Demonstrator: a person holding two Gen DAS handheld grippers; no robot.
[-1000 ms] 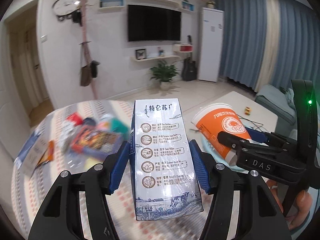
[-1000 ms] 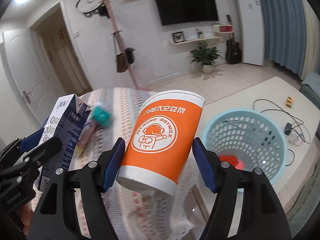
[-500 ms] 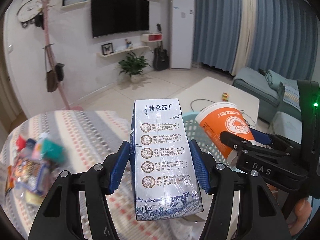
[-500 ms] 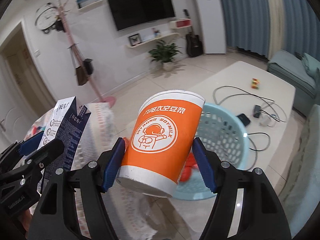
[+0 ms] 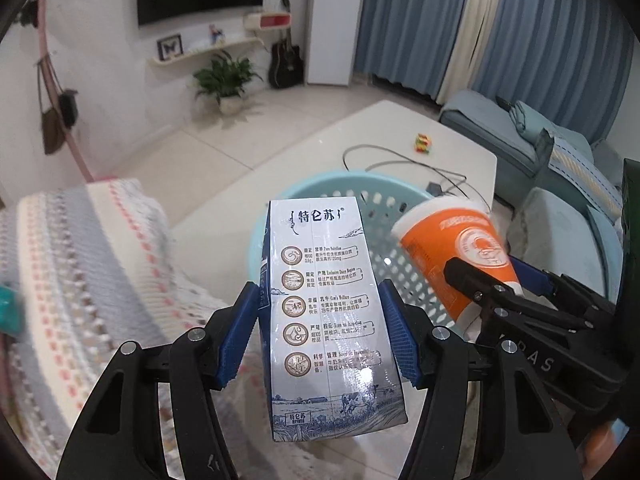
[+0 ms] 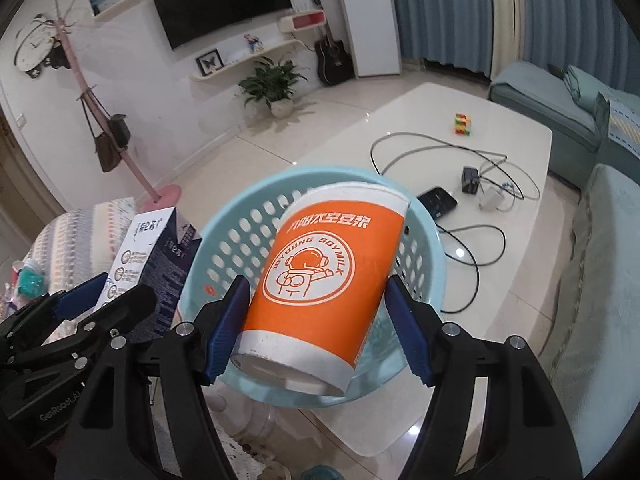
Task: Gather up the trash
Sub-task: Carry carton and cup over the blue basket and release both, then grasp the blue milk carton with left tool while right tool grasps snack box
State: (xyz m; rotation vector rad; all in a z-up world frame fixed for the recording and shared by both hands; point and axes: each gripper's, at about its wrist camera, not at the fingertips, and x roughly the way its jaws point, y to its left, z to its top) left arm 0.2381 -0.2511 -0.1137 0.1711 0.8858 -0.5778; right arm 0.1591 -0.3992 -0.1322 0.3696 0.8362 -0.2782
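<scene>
Between the left gripper (image 5: 320,336) pads, milk carton (image 5: 328,312) clamped upright, near the blue basket (image 5: 320,188). Right view: right gripper (image 6: 318,328) clamps orange cup (image 6: 324,284) over basket, which rests on white table (image 6: 500,128).

Black tongs (image 5: 322,336) with blue ribbed pads (image 5: 240,338), silver screws.

Both claws swung from table to basket (image 6: 424,240).
</scene>
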